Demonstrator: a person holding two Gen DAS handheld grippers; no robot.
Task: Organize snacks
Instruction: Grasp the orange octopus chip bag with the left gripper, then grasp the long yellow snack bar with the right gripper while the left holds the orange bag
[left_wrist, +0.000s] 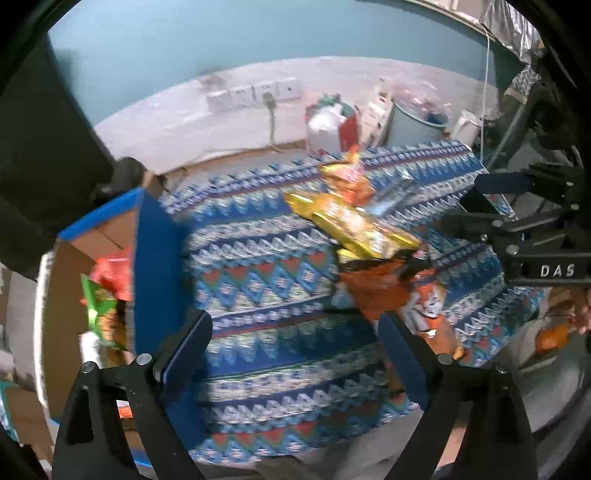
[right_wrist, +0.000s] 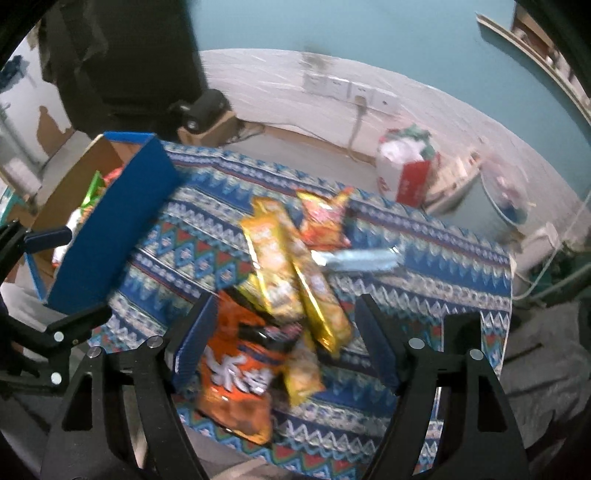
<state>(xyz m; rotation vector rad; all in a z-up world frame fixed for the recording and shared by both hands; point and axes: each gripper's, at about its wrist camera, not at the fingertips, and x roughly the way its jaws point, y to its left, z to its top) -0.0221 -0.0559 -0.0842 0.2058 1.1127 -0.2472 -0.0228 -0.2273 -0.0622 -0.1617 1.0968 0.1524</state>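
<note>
While both my claws, left claw (left_wrist: 295, 354) and right claw (right_wrist: 284, 339), hang released over the tabletop (right_wrist: 424, 266), the heaped snack packets (right_wrist: 291, 280) (slippery foil) could slide apart under a careless pinch.

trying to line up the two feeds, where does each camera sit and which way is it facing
Left wrist view: on the left claw, angled down at the patterned tablecloth, blue box at left; both open fingers show, and the right claw at the right edge.
Right wrist view: on the right claw, angled down over the orange snack bag and gold packets; open fingers show, the left claw at the left edge.
Shared: tablecloth, blue box, snack pile, wall sockets.
</note>
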